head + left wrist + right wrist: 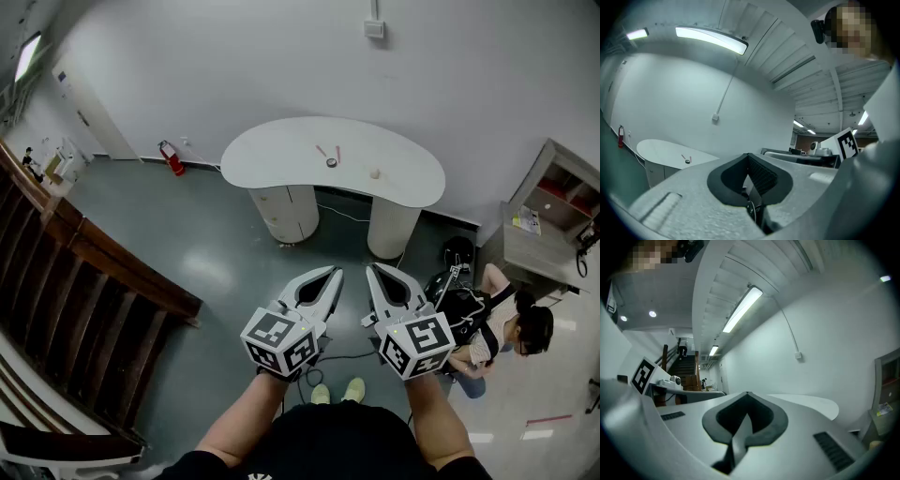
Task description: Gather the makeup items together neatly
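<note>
Grey floor (202,253) fills the head view; small makeup items (330,157) lie on a white kidney-shaped table (272,155) by the wall, well beyond the left gripper (332,273) and right gripper (372,270). Left gripper view: jaws pressed together, empty. Right gripper view: closed too, holding nothing.

**Left gripper** (335,272) and **right gripper** (371,269): pale grey shells tapering to pointed tips. Each jaw is lined with a black pad (761,174), ribbed on its face. A dark slotted panel (833,452) is set into the shell. Each gripper carries a white cube (279,339) printed with black square markers.

**Person:** black short-sleeved top (328,448) and pale yellow-green shoes (353,389).
</note>
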{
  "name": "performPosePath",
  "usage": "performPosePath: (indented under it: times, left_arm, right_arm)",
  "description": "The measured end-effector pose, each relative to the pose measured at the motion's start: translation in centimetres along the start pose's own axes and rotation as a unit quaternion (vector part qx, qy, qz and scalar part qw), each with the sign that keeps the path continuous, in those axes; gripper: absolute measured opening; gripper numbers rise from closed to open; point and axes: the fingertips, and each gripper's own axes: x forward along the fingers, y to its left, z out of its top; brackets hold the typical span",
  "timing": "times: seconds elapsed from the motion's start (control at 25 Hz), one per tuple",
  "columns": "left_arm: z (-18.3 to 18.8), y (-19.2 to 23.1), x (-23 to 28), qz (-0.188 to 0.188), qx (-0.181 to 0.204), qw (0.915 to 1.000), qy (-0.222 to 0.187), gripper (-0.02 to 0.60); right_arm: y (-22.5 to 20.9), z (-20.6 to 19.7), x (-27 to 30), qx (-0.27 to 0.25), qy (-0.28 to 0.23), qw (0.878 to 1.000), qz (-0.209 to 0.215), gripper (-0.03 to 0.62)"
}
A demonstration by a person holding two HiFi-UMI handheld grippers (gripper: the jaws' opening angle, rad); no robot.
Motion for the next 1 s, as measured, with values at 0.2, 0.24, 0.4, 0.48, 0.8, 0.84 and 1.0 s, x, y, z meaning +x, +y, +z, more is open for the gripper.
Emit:
performPosePath:
  times: [0.2,0.24,0.4,0.48,0.8,0.84,1.0]
  left_arm:
    - [0.0,-0.4,0.1,-0.001,0.002,1.0,0.002,0.008]
    - [0.0,-0.4,0.2,-0.001,0.002,1.0,0.002,0.008]
    - [0.1,-0.6,0.4,-0.002,0.005,1.0,0.003,0.008]
    - [0.2,-0.5,0.5,-0.001,0.003,1.0,0.002,0.008]
    - [0.9,0.5,1.8,0.022,0.001,0.9998,-0.005,0.008]
    - [0.9,0.4,2.1,0.023,0.001,0.9997,-0.006,0.008]
    - [0.3,-0.2,2.8,0.027,0.0,0.9996,-0.004,0.008]
  right_arm:
    - [0.0,0.0,-0.1,-0.001,0.003,1.0,0.001,0.014]
    - [0.0,0.0,-0.1,-0.001,0.004,1.0,0.001,0.014]
    - [-0.1,0.1,-0.3,0.004,-0.001,1.0,0.005,0.014]
    - [-0.3,0.6,-0.4,0.024,-0.013,1.0,0.014,0.014]
    - [-3.4,1.3,-1.0,0.088,-0.024,0.995,0.043,0.017]
    - [-3.7,1.4,-1.1,0.087,-0.023,0.995,0.042,0.017]
    - [-4.2,0.8,-1.2,0.069,-0.021,0.997,0.04,0.017]
